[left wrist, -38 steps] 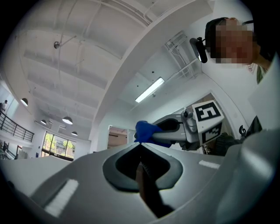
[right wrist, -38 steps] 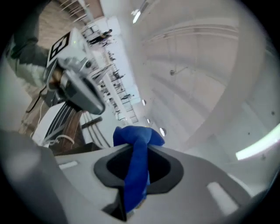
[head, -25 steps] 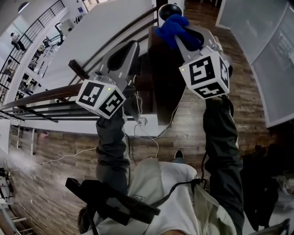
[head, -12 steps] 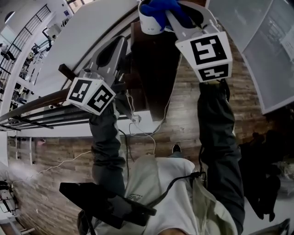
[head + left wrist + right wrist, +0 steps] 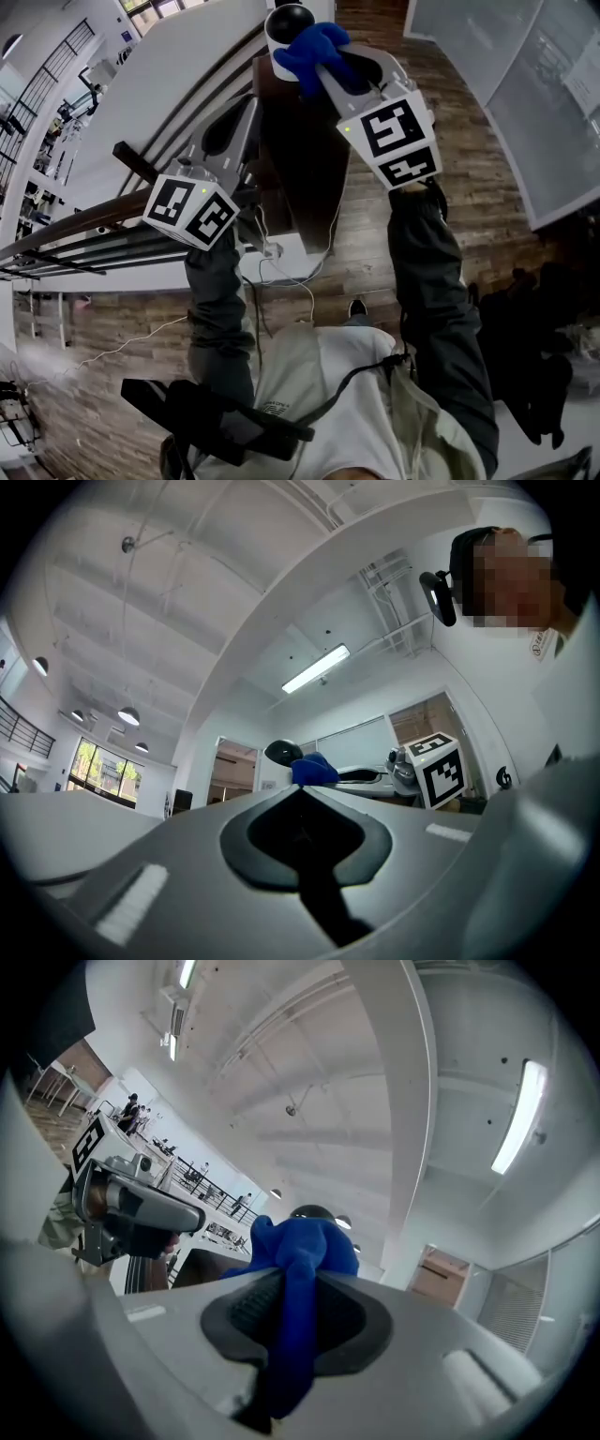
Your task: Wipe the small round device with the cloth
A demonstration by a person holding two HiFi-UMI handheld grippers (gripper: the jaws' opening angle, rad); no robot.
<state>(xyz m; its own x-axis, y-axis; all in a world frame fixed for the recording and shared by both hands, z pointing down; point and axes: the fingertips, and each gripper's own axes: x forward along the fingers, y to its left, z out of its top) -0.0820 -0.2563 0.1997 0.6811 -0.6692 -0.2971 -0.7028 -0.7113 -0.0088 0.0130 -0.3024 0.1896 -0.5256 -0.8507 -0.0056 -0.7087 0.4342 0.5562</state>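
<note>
Cloth (image 5: 312, 49), blue and bunched, sits clamped in the jaws of the right gripper (image 5: 323, 67) and lies against the near side of the small round device (image 5: 285, 26) in the head view. The device, a white body under a glossy black dome, stands at the top end of a dark wooden stand (image 5: 314, 150). The left gripper (image 5: 246, 105) hangs lower and to the left, beside the stand and apart from the device.

Left gripper view: the left gripper (image 5: 300, 797) has its jaws together with nothing between them. Beyond their tips shows the small round device (image 5: 283, 753), the cloth (image 5: 314, 770) touching its right side and the right gripper (image 5: 345, 776) just behind.

Right gripper view: the right gripper (image 5: 291, 1283) pinches a fold of the cloth (image 5: 302, 1255), which bulges above the jaw tips and hides the lower part of the small round device (image 5: 314, 1212), only its dark dome showing. The left gripper (image 5: 141, 1208) shows at left
</note>
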